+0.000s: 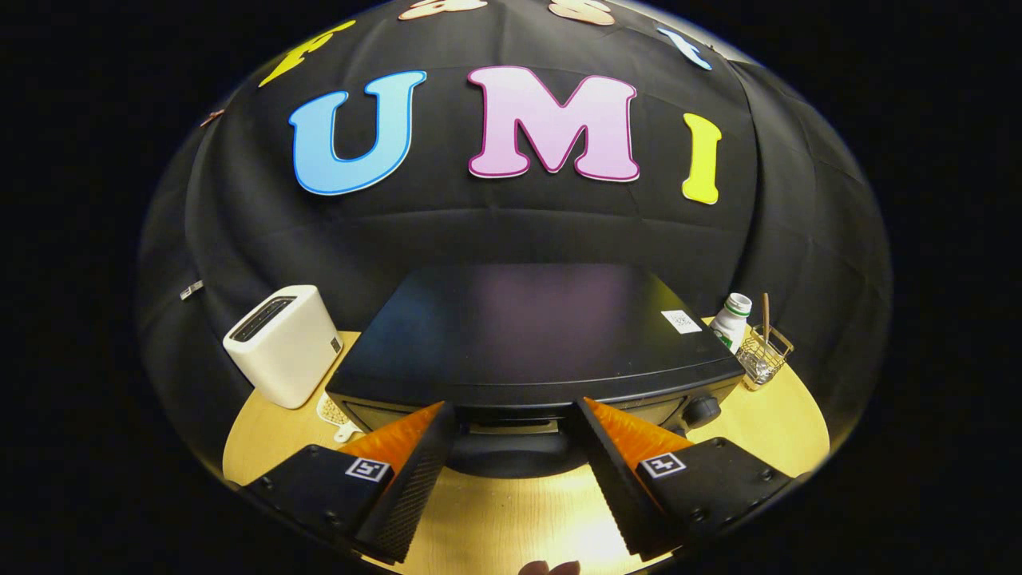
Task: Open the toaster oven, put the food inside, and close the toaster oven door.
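Spread fingers of the gripper (511, 447) frame the scene, released and grasping nothing, their inner faces finely ribbed. Between the fingertips sits the dark, rounded door handle (511, 457) of the toaster oven (527, 335), which stands on a pale wooden table (511, 519) just ahead of the fingers; whether the tips touch the handle cannot be told. Its door appears closed. The oven is a rigid, boxy metal body with a smooth matte black top bearing a small sticker (681, 321) and a round knob (703, 410) at the right front. It is probably too heavy to shift under a pull; the handle bar is the natural hold, stiff and possibly slick. Left of it stands a white, round-cornered slot toaster (283, 343); right of it, a white bottle (730, 322) and a wire basket (764, 354).
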`<state>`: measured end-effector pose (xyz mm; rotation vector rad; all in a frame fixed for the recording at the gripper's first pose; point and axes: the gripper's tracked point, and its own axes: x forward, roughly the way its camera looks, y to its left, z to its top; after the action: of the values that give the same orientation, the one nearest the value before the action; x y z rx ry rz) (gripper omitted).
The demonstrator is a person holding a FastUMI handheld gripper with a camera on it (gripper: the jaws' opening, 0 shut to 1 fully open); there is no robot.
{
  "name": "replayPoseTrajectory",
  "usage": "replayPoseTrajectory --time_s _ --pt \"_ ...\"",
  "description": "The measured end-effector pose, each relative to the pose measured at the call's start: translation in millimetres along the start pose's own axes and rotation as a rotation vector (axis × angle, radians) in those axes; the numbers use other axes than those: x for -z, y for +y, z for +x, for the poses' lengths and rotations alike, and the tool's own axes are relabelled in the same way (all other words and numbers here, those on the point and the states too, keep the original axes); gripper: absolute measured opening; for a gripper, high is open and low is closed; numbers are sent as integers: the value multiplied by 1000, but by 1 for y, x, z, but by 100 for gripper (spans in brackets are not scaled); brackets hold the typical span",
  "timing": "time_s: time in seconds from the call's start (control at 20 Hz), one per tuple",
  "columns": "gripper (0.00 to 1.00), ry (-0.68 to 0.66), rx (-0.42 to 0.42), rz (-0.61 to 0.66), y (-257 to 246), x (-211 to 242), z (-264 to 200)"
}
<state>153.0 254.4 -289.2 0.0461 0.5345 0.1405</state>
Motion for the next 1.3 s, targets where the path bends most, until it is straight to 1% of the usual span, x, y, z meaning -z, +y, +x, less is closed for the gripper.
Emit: replayPoseTrajectory --time_s 0.1,0.35,0.6,0.7,0.9,1.0,1.15,1.3 --pt "98 27 -5 -1 0 10 -5" --pt "99 18 2 -1 -1 32 -31" --pt "100 57 9 16 -2 76 -54" --pt "100 95 9 14 -2 98 -62" --pt "100 235 22 19 -11 154 -70" --pt "100 281 14 22 -15 170 -73" --pt "100 295 -2 16 -20 176 -81" --pt "100 294 -34 47 -21 171 -89"
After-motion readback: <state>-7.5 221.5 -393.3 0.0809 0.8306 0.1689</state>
